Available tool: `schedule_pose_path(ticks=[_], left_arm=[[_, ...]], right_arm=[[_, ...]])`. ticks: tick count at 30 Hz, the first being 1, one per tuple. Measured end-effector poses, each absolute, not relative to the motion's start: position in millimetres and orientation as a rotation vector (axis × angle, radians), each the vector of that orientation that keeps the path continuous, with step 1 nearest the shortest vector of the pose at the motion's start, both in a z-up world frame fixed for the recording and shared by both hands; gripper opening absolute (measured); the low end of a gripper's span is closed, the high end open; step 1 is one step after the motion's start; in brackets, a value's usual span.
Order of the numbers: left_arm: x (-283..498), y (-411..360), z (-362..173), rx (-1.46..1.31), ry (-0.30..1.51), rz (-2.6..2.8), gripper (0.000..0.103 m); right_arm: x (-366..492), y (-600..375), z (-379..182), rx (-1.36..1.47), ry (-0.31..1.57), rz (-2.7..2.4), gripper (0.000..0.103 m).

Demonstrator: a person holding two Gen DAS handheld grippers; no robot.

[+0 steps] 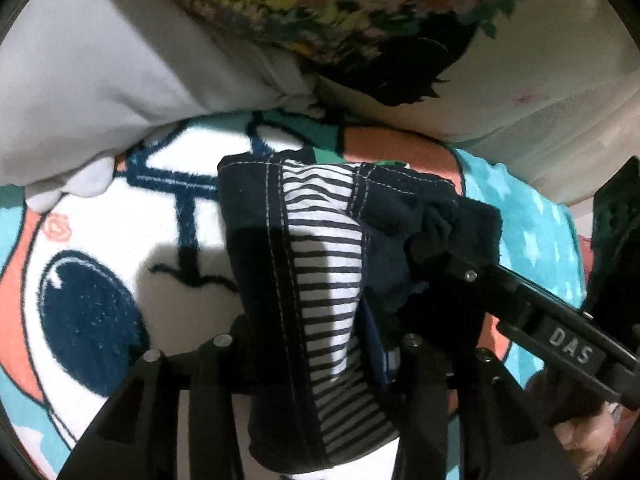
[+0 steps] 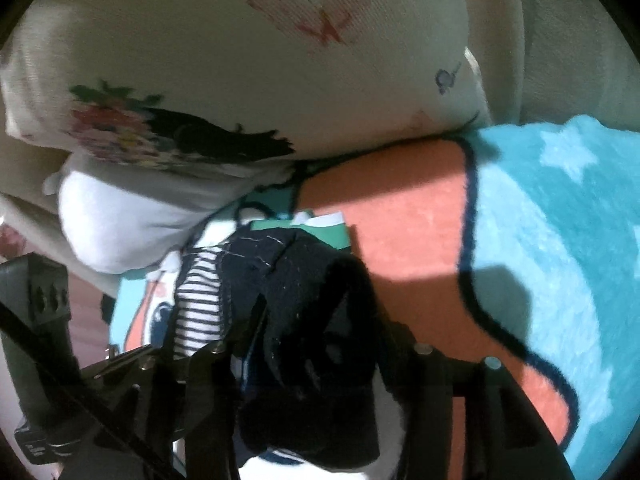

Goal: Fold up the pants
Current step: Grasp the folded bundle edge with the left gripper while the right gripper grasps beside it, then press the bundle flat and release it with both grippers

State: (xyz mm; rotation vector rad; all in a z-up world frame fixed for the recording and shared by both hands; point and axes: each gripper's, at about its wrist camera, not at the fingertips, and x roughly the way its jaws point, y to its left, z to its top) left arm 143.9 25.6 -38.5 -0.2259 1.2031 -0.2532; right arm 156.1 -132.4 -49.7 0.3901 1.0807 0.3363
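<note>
Small dark navy pants (image 1: 256,248) with a striped lining (image 1: 328,264) hang bunched above a cartoon-print blanket (image 1: 92,264). My left gripper (image 1: 320,344) is shut on the pants' near edge, cloth draped between its fingers. My right gripper reaches in from the right in the left wrist view (image 1: 436,252) and is shut on the navy cloth. In the right wrist view the pants (image 2: 312,320) fill the space between the right gripper's (image 2: 316,352) fingers; the striped lining (image 2: 196,312) shows at the left.
A white pillow (image 1: 88,92) and a floral-print cushion (image 1: 320,8) lie at the far edge of the blanket. The cushion (image 2: 248,60) fills the upper right wrist view. Orange and turquoise star-print blanket (image 2: 540,240) spreads to the right.
</note>
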Motion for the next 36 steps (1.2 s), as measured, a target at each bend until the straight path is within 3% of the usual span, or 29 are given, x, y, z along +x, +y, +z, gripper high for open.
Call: schedule_pose_path(ticks=[4, 11, 13, 19, 23, 27, 36], left_arm=[[136.5, 41.8, -25.8, -0.272, 1.191, -0.306, 0.043], [105.9, 66.8, -3.6, -0.304, 1.136, -0.256, 0.044], [101.9, 67.0, -10.4, -0.304, 1.15, -0.259, 0.044], [98.4, 58.6, -42.7, -0.294, 1.218, -0.301, 0.044], [101.1, 62.9, -45.8, -0.327, 1.212, -0.331, 0.05], [94.3, 70.4, -38.3, -0.366, 1.198, -0.334, 0.05], [51.6, 76.3, 4.7, -0.22, 1.033, -0.155, 0.053]], right_arm=[[145.8, -138.3, -28.4, 0.387, 1.021, 0.31, 0.06], [107.6, -139.5, 24.0, 0.412, 0.874, 0.31, 0.057], [105.3, -130.8, 18.3, 0.449, 0.894, 0.345, 0.044], [118.2, -118.5, -32.3, 0.51, 1.022, 0.274, 0.043], [124.9, -122.5, -44.8, 0.54, 1.049, 0.221, 0.042], [111.7, -117.0, -26.6, 0.486, 1.028, 0.21, 0.055], [66.8, -134.7, -7.7, 0.403, 0.986, 0.19, 0.06]])
